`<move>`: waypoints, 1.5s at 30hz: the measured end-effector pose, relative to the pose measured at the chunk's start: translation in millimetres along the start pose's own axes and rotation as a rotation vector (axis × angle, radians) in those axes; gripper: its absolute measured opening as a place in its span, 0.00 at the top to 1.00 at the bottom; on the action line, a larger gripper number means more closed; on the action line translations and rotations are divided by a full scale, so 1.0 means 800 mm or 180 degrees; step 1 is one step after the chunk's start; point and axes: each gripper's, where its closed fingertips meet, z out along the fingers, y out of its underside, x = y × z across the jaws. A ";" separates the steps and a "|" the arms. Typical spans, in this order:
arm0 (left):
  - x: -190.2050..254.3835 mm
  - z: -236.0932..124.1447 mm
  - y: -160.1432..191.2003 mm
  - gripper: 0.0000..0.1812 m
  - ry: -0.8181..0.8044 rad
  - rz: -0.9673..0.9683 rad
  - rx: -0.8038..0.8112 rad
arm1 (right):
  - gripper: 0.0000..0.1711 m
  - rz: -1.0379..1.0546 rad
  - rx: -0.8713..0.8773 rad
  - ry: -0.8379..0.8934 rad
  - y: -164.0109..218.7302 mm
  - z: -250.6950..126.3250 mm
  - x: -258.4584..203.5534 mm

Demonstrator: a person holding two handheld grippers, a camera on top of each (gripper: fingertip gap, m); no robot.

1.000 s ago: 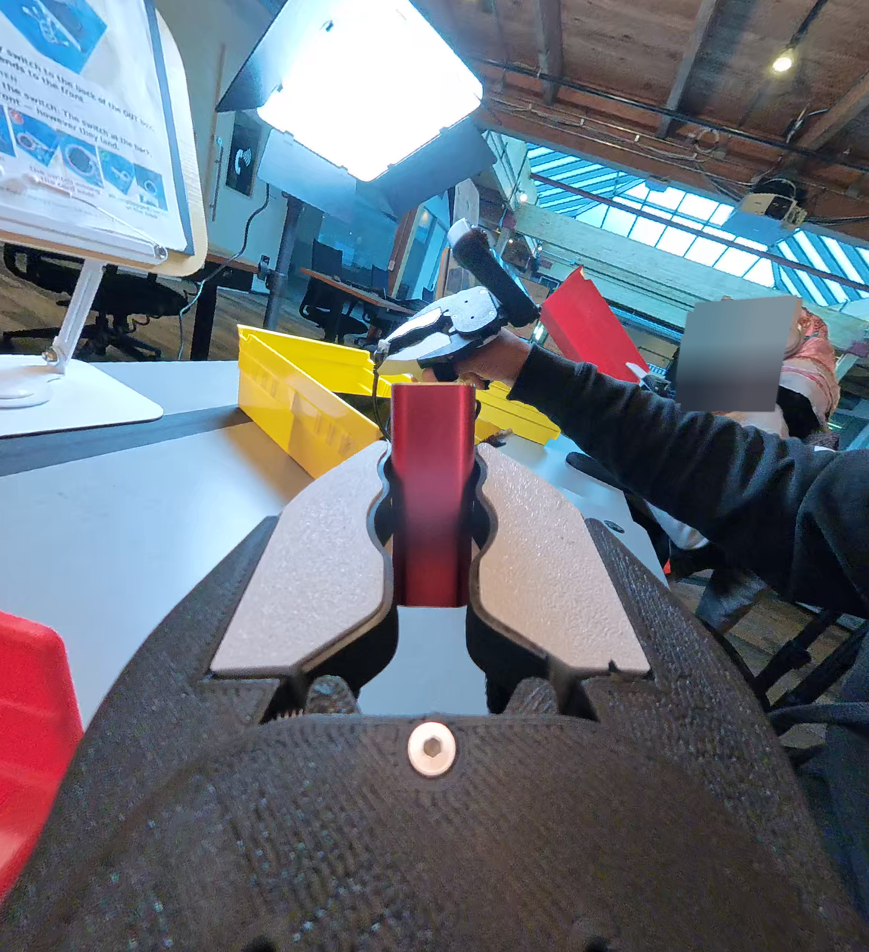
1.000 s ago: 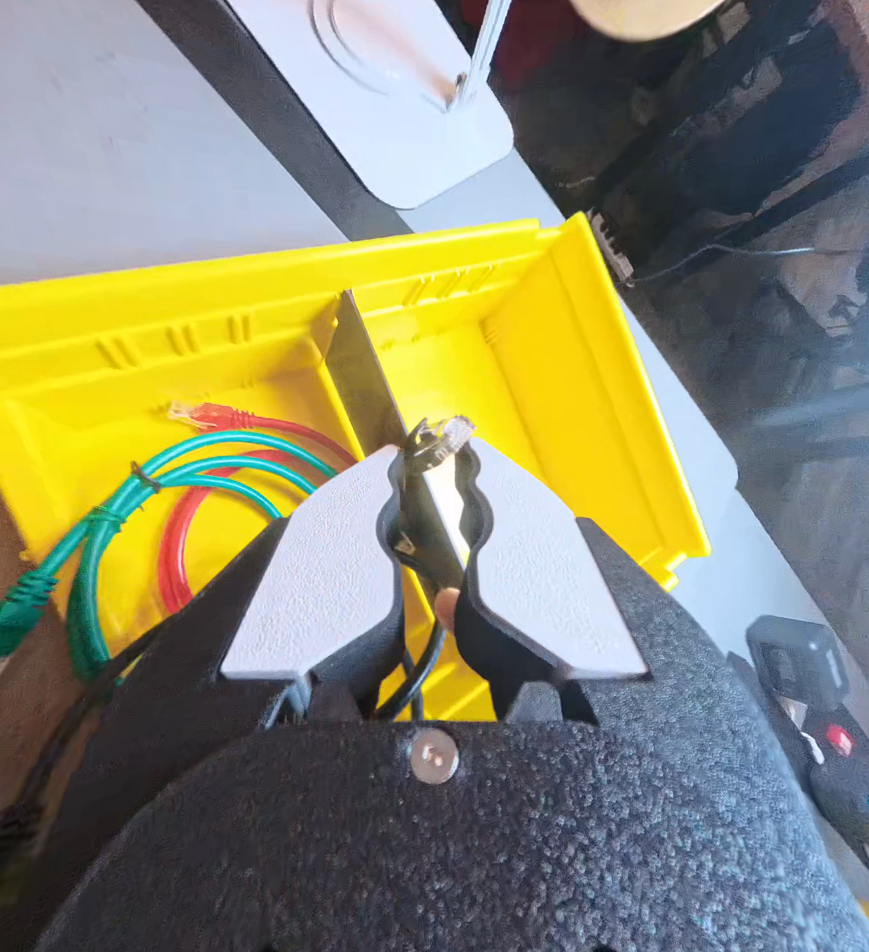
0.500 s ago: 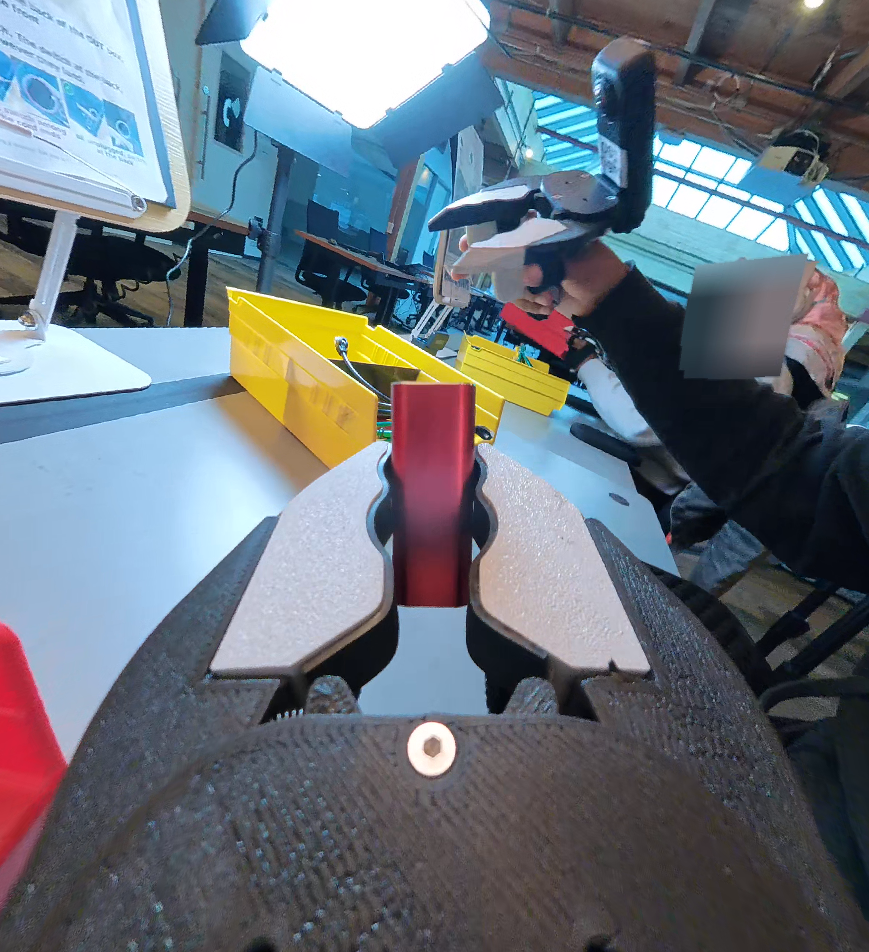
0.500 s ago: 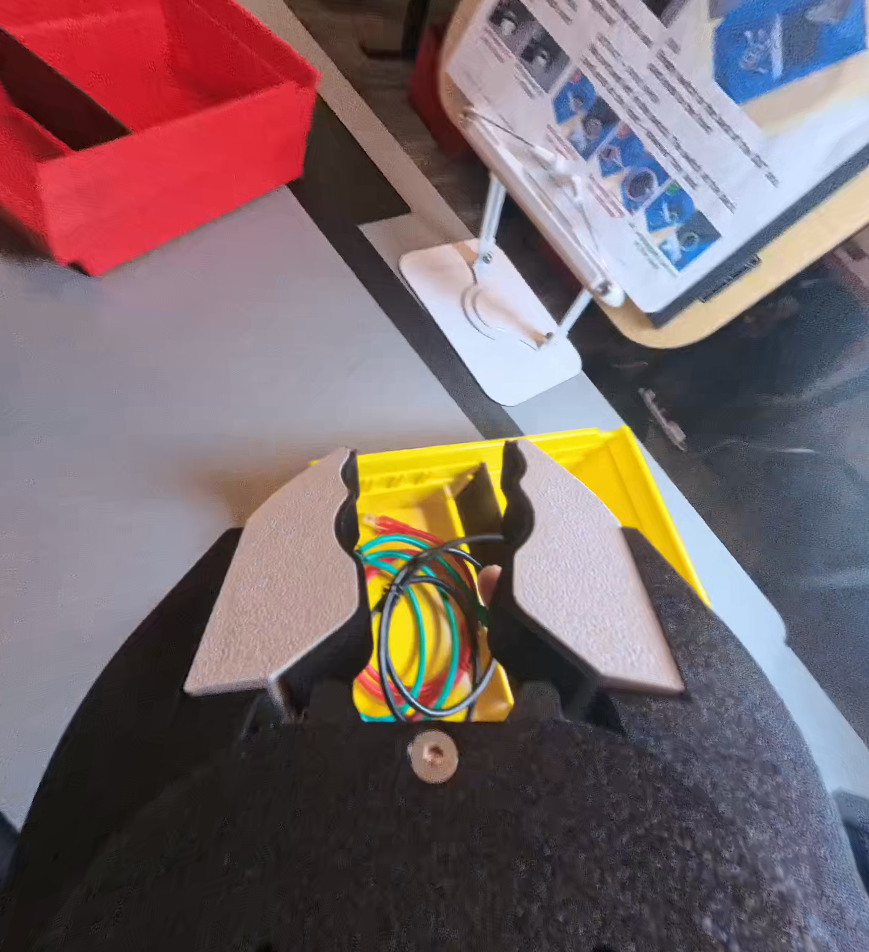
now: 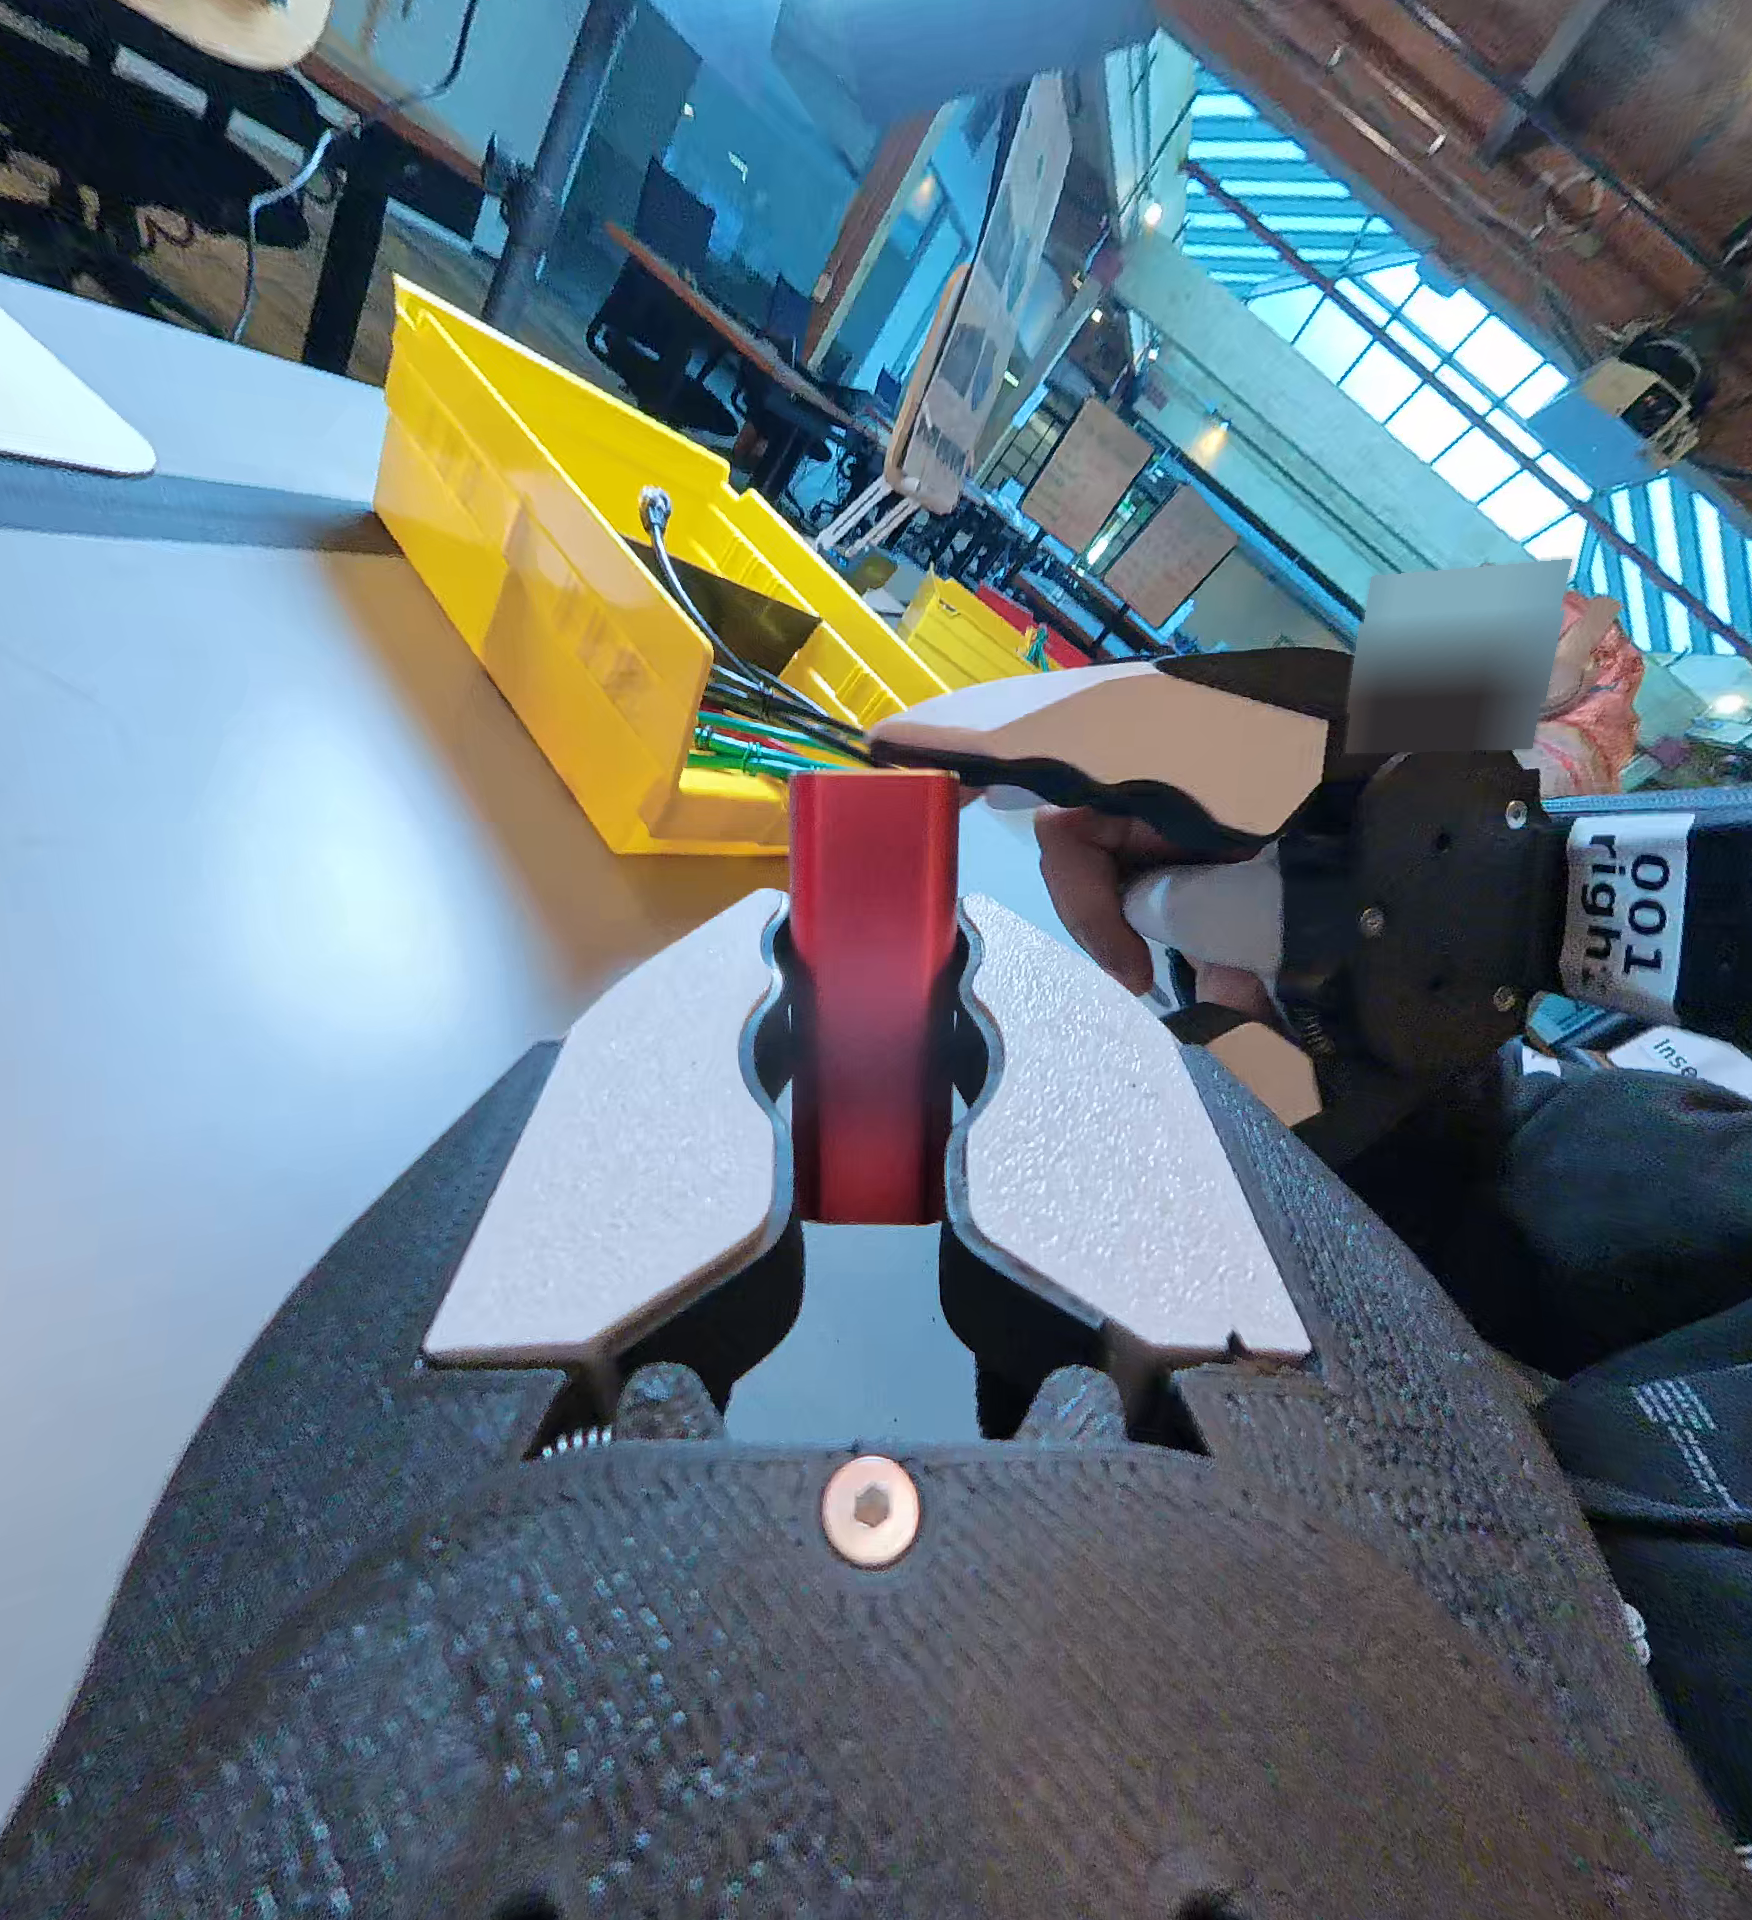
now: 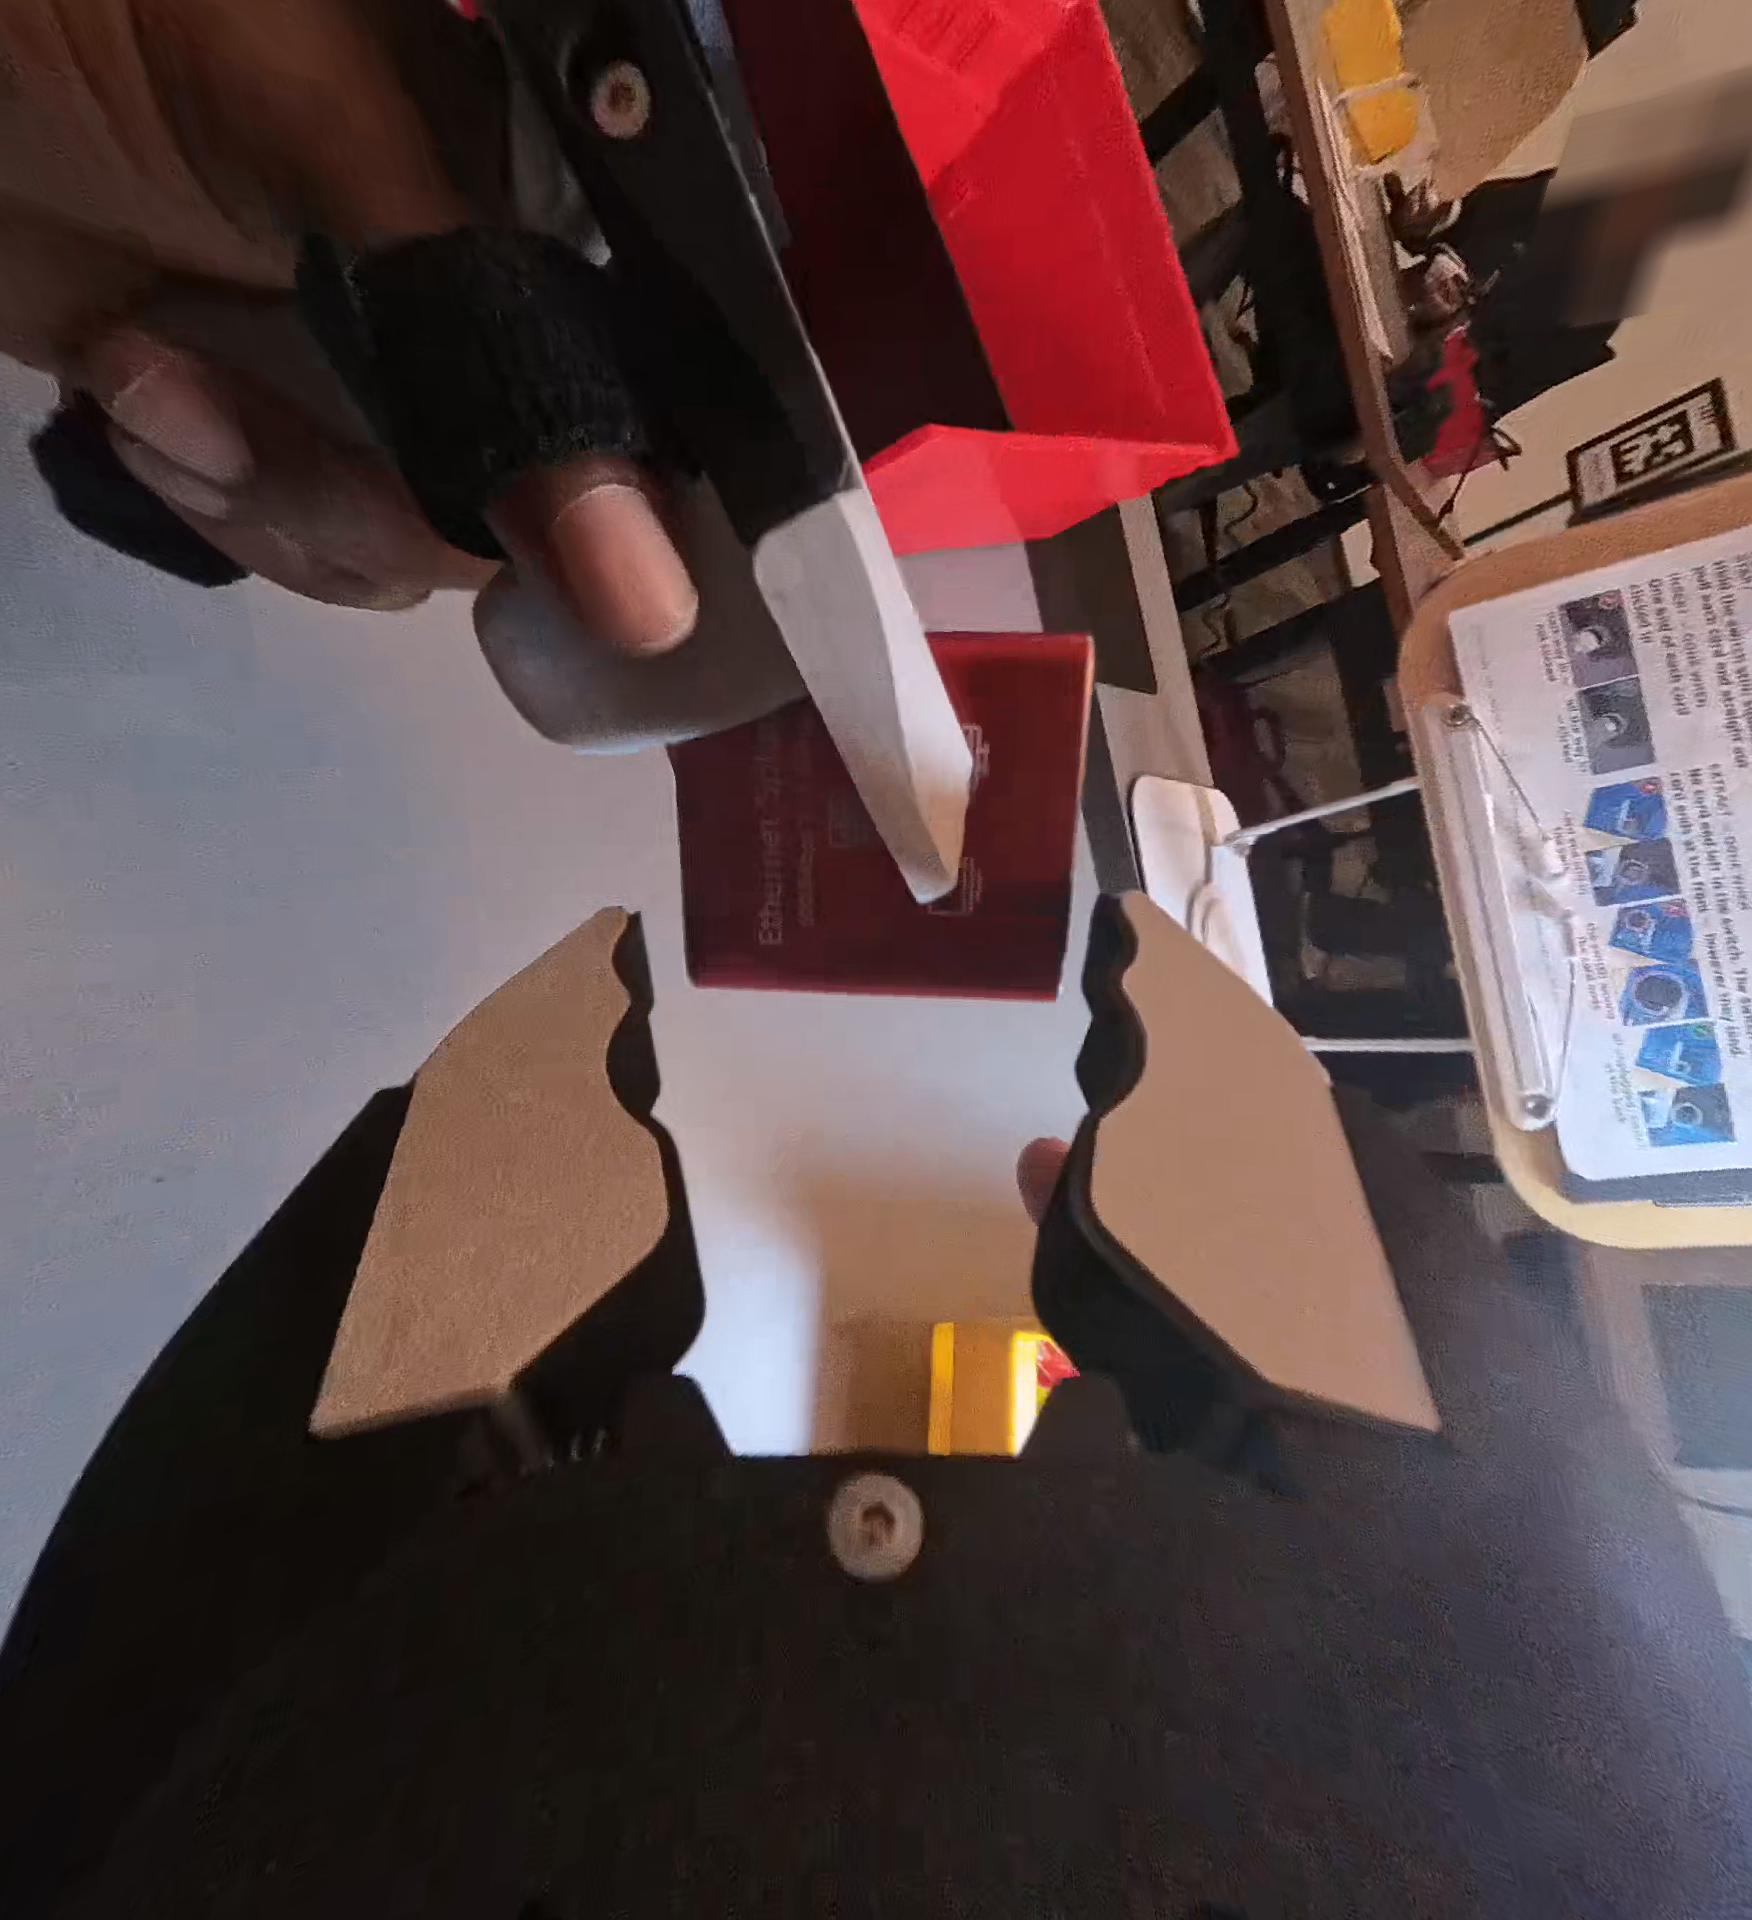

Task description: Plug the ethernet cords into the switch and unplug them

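Two grippers, yours. Left gripper [image 5: 872, 940]: clamped on the red switch [image 5: 872, 997], held above the grey table [image 5: 176, 831]. Right gripper [image 6: 867, 935]: jaws spread wide, nothing between them, facing the switch [image 6: 851, 914] at close range. Cords: black cord [image 5: 690, 613] and green cords [image 5: 758, 743] lie in the yellow bin [image 5: 539, 582] beyond. Red bin [image 6: 1048, 260] sits behind the switch; instruction sheet [image 6: 1672, 831] to one side.
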 end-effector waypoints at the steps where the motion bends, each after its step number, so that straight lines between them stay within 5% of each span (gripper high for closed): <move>1: 0.000 0.001 0.004 0.85 -0.0009 -0.0003 -0.0049 | 0.56 -0.0117 -0.0068 0.0045 0.003 0.006 -0.001; 6: -0.002 0.000 0.004 0.85 -0.0046 0.0014 -0.0093 | 0.57 -0.0249 -0.0101 -0.0048 0.006 0.013 0.001; 11: -0.005 -0.018 -0.026 0.73 -0.0085 0.0164 0.0172 | 0.57 0.0538 -0.0119 -0.0482 0.039 -0.012 0.065; 19: -0.019 -0.009 -0.006 0.74 -0.0239 0.0382 -0.0055 | 0.58 0.2092 -0.1407 0.0060 0.299 -0.021 0.317; 23: -0.027 -0.003 0.010 0.75 -0.0288 0.0500 -0.0236 | 0.57 0.2782 -0.1959 -0.0256 0.423 -0.013 0.314; 26: -0.037 -0.004 0.011 0.76 -0.0324 0.0538 -0.0269 | 0.57 0.2836 -0.2257 -0.0663 0.470 -0.005 0.276; 33: -0.051 0.004 0.030 0.77 -0.0317 0.0507 -0.0442 | 0.57 0.2504 -0.2720 -0.0917 0.495 0.034 0.244; 37: -0.050 0.003 0.036 0.78 -0.0338 0.0591 -0.0498 | 0.57 0.2140 -0.3160 -0.0923 0.515 0.016 0.249; 41: -0.048 0.004 0.037 0.78 -0.0317 0.0591 -0.0510 | 0.60 0.2371 -0.2534 -0.0651 0.473 0.008 0.282; 45: -0.042 0.007 0.039 0.79 -0.0261 0.0573 -0.0535 | 0.60 0.2888 -0.1789 -0.1124 0.395 -0.008 0.267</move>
